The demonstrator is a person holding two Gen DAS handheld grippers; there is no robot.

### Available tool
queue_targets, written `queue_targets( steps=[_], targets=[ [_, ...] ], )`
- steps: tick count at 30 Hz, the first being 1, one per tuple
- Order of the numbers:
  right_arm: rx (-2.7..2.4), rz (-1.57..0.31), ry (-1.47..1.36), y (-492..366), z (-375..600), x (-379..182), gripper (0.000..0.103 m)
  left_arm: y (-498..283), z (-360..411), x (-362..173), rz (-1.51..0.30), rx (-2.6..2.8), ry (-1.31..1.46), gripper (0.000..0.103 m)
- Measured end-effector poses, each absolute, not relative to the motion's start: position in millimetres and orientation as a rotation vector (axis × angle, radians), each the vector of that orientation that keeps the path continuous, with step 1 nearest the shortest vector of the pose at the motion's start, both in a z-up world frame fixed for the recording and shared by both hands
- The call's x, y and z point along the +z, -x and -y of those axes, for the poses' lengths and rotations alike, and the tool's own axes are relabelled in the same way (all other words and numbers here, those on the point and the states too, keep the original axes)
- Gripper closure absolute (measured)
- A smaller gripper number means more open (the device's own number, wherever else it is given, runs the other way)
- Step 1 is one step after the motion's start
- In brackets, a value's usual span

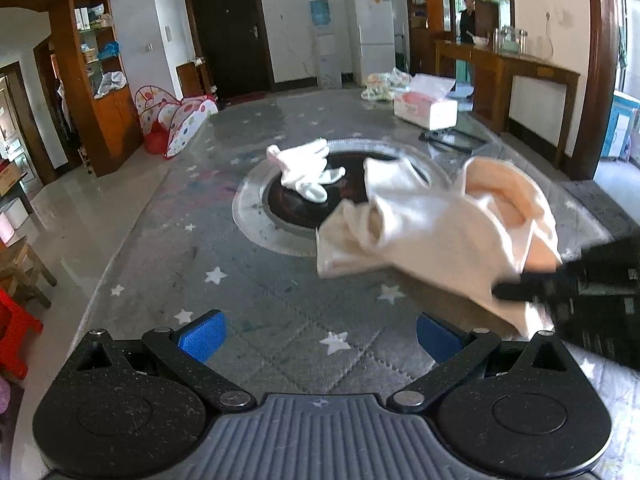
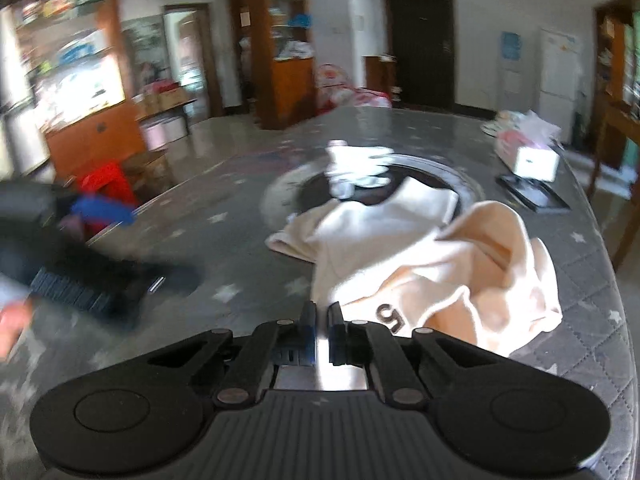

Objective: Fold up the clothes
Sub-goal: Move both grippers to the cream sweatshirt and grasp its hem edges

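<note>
A cream and peach garment [image 1: 444, 232] lies crumpled on the grey star-patterned table [image 1: 248, 292], partly over the round black hotplate. In the right wrist view it [image 2: 436, 264] shows a dark "5" near its hem. My left gripper [image 1: 318, 334] is open and empty above the table, to the left of the garment. My right gripper [image 2: 322, 316] is shut on the garment's near hem; it appears in the left wrist view [image 1: 520, 292] as a blurred black shape at the garment's right edge. The left gripper shows blurred at the left of the right wrist view [image 2: 100, 208].
A small white garment [image 1: 308, 170] lies on the round hotplate [image 1: 288, 204]. A tissue box [image 1: 426, 108] and a dark flat device [image 1: 452, 136] sit at the far right. Shelves, a fridge, a person and a red stool [image 1: 16, 324] surround the table.
</note>
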State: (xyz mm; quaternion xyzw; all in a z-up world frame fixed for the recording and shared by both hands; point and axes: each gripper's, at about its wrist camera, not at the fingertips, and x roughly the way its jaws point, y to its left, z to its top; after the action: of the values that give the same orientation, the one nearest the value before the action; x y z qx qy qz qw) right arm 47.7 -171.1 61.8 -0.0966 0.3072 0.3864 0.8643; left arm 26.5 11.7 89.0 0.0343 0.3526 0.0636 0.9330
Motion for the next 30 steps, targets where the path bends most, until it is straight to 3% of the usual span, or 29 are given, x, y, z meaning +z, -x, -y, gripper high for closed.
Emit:
queue_targets(
  steps=[9,13,16,30],
  targets=[
    [1.019,-0.649,0.318,45,161,64,0.098,1,16,101,-0.713,-0.04,-0.075,0.0],
    [1.078,-0.631,0.34,71,163,68,0.092,6,31,89,-0.746,-0.099,-0.124,0.001],
    [1.096,-0.609,0.352,84,175,77,0.089,4,34,76,-0.784,-0.106,-0.133,0.009],
    [0.826,-0.588,0.291,21,241,113,0.08,-8,25,80,-0.784,-0.109,-0.039,0.012]
  ],
)
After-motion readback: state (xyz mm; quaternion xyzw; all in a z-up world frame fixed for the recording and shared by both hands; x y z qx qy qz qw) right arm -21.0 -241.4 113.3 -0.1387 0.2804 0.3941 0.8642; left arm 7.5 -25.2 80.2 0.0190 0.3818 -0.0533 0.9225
